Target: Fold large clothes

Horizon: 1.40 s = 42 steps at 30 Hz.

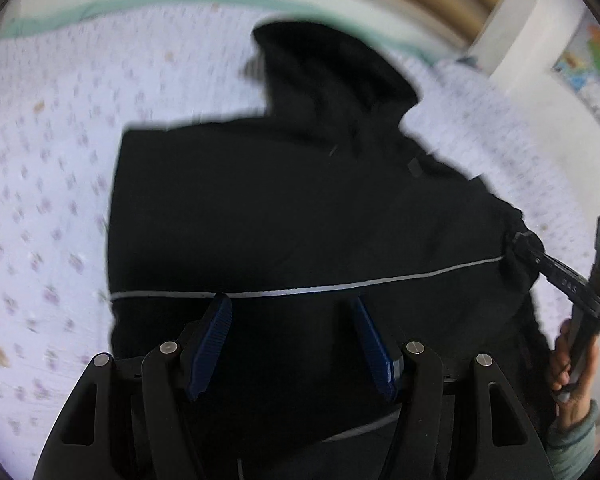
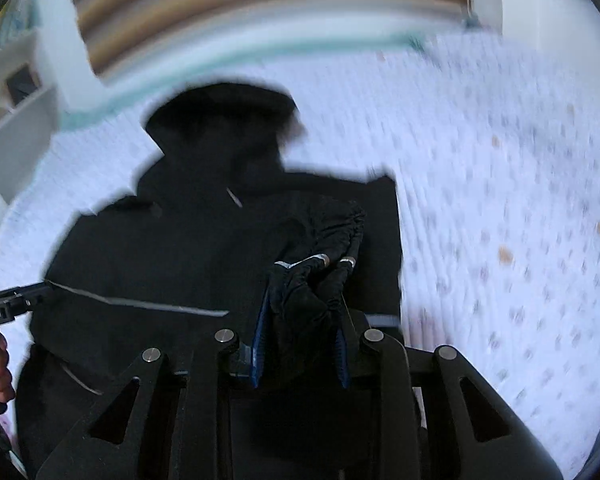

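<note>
A black hooded jacket point(image 1: 292, 208) with a thin grey reflective stripe lies spread on a white bed cover with a small purple print point(image 1: 40, 184), hood at the far end. My left gripper point(image 1: 292, 304) hovers over the jacket's lower part, its blue pads apart and empty. In the right wrist view the jacket point(image 2: 172, 256) fills the middle. My right gripper point(image 2: 300, 308) is shut on a bunched black sleeve cuff point(image 2: 324, 248) and holds it above the jacket body. The right gripper also shows at the right edge of the left wrist view point(image 1: 520, 240), gripping the sleeve end.
The bed cover point(image 2: 500, 240) extends wide to the right. A striped brown headboard or wall point(image 2: 260, 4) runs along the far side. White shelves point(image 2: 16, 120) stand at the left. A colourful poster point(image 1: 592, 64) hangs on the right wall.
</note>
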Each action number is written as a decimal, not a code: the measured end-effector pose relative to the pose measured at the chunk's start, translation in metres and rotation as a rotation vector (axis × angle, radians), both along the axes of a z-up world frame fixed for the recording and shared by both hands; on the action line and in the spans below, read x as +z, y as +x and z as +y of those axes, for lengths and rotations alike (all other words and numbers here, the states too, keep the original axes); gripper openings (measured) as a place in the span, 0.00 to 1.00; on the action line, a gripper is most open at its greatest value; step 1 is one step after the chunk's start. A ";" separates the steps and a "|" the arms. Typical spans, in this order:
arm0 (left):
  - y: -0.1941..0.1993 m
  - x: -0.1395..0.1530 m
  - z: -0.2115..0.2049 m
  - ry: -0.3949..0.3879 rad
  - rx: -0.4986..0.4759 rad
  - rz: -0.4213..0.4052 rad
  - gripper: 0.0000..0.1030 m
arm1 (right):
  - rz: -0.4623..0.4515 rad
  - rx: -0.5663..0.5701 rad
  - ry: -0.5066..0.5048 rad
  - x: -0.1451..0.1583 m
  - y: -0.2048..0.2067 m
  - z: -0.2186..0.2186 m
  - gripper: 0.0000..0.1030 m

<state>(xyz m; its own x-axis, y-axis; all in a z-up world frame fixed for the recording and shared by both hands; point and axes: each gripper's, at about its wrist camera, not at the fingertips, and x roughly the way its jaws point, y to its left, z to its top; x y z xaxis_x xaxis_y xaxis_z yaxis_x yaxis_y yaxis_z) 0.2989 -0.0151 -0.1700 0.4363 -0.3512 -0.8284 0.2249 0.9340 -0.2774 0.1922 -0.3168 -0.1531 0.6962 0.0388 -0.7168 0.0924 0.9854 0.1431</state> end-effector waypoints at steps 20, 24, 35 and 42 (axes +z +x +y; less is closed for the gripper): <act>0.037 -0.001 -0.012 -0.056 0.062 -0.011 0.63 | 0.002 0.152 -0.193 0.021 0.043 0.108 0.72; 0.034 -0.024 -0.029 0.115 -0.019 -0.106 0.63 | 0.198 0.130 -0.150 -0.048 0.088 0.106 0.68; -0.011 0.027 0.014 -0.081 0.028 -0.163 0.63 | 0.022 0.143 -0.054 0.013 0.019 0.066 0.65; -0.021 0.015 0.035 -0.075 0.102 -0.085 0.63 | 0.064 0.007 -0.109 0.004 -0.007 0.028 0.58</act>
<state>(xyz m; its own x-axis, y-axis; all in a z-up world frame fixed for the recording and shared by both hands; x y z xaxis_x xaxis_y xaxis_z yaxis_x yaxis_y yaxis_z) 0.2781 0.0195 -0.1547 0.5402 -0.3608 -0.7603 0.1551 0.9307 -0.3314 0.1853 -0.2886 -0.1491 0.6491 -0.0367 -0.7598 0.0907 0.9954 0.0294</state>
